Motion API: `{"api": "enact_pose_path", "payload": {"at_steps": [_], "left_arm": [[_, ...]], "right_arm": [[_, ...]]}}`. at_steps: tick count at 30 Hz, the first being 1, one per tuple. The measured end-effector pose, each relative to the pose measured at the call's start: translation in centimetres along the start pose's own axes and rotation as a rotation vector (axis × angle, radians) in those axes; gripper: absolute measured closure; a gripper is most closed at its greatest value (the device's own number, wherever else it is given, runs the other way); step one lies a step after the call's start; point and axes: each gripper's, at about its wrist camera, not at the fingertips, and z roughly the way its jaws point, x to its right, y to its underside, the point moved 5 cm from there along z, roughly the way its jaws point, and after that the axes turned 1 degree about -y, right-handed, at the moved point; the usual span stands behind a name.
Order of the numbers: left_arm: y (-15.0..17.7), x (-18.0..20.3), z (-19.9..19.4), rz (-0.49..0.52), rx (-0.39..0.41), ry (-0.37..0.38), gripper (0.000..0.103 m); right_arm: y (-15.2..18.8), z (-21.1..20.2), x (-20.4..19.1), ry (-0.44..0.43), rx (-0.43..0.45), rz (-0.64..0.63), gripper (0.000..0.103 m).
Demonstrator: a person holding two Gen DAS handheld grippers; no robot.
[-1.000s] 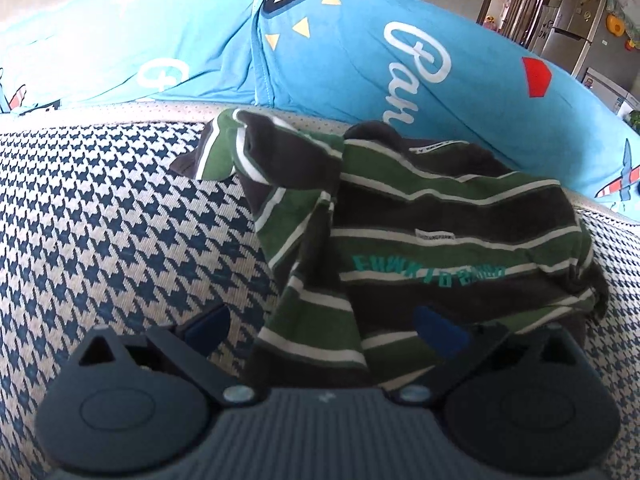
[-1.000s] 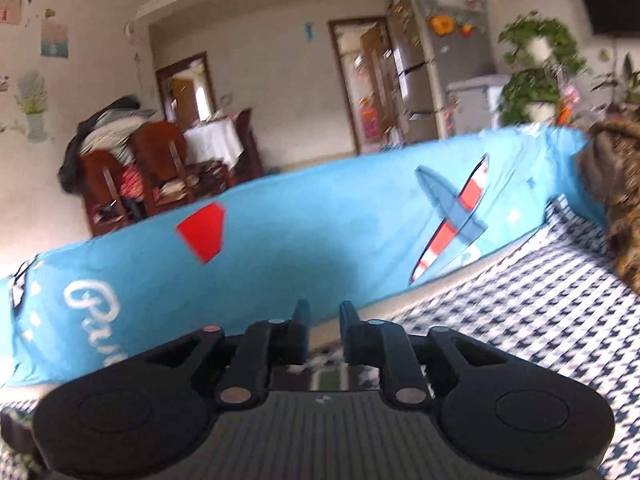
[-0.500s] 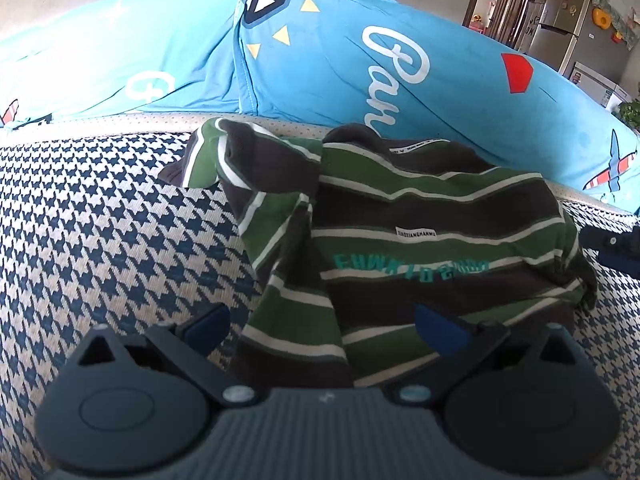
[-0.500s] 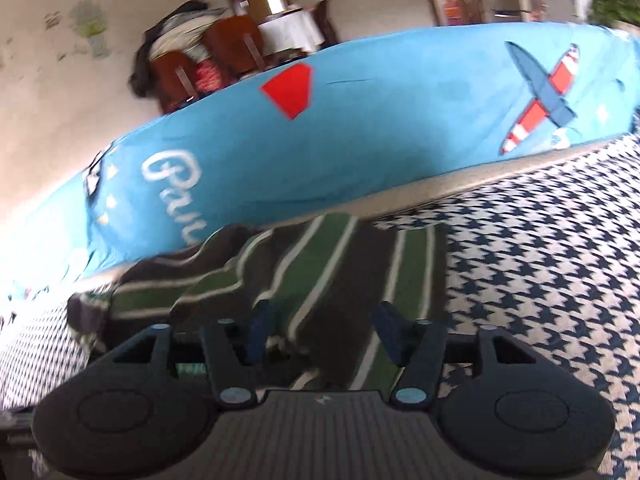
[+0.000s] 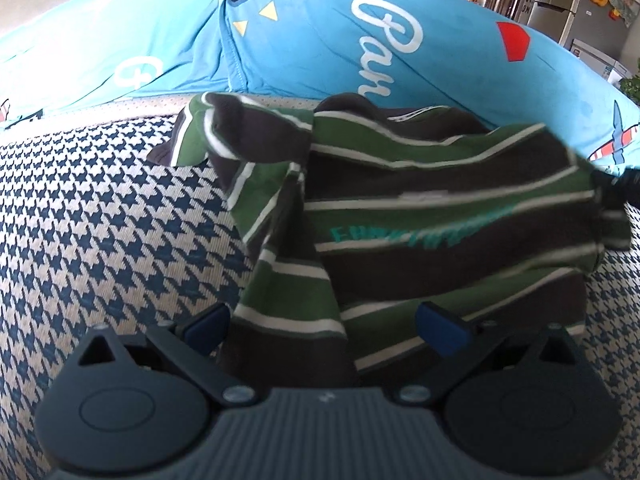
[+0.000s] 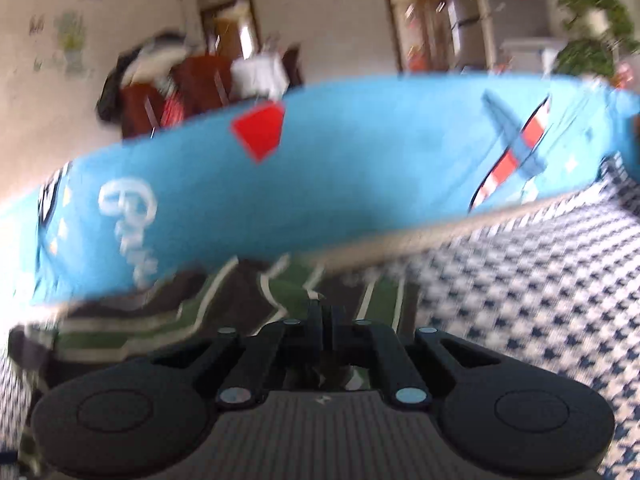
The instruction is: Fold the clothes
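My left gripper (image 5: 322,326) has its two blue fingers (image 5: 206,322) spread wide apart. The near bottom edge of the striped shirt (image 5: 420,216) lies in the gap between them, but the fingers are not squeezing it.

The shirt is dark with green bands and thin white lines, and it has blue-green letters across the front. It lies in a crumpled heap on the checked cushion (image 5: 100,220), which has a small blue and cream pattern. One sleeve (image 5: 224,132) is bunched up and pokes out to the left at the far end. Behind the shirt stands a big blue pillow (image 5: 320,40) with white curly letters, yellow triangles and a red shape on it.

My right gripper (image 6: 326,312) has its black fingers pressed tight together. The shirt's cloth sits right at the tips, and its right side looks lifted there, so I seem to be pinching it. That picture is blurry, so I cannot be fully sure how much cloth is caught. From my left side, a bit of the right gripper shows as a dark shape at the shirt's right edge.

Far behind the pillow I see a doorway (image 6: 230,24) and some chairs (image 6: 160,100) with clothes on them.
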Motion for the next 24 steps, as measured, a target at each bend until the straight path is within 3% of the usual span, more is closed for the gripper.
{"api": "enact_pose_path", "payload": {"at_steps": [3,6,8,12,24], "left_arm": [[0.1,-0.3,0.3,-0.008,-0.014,-0.009,0.000],[0.2,-0.7,0.4,-0.015,-0.014,-0.026,0.000],[0.1,-1.0,0.3,-0.021,-0.011,-0.034,0.000],[-0.1,-1.8,-0.1,-0.048,0.004,-0.040,0.000],[0.5,-1.2,-3.6,0.000,0.080,0.008,0.000]], "right_arm": [[0.0,0.7,0.3,0.068,-0.010,-0.005,0.097],[0.3,1.0,1.2,0.079,-0.051,0.038,0.096],[0.4,1.2,1.7,0.085,-0.078,0.067,0.084],[-0.5,-0.6,1.8,0.055,-0.038,0.092,0.076],[2.0,-6.1,0.8,-0.062,-0.128,0.135,0.070]]}}
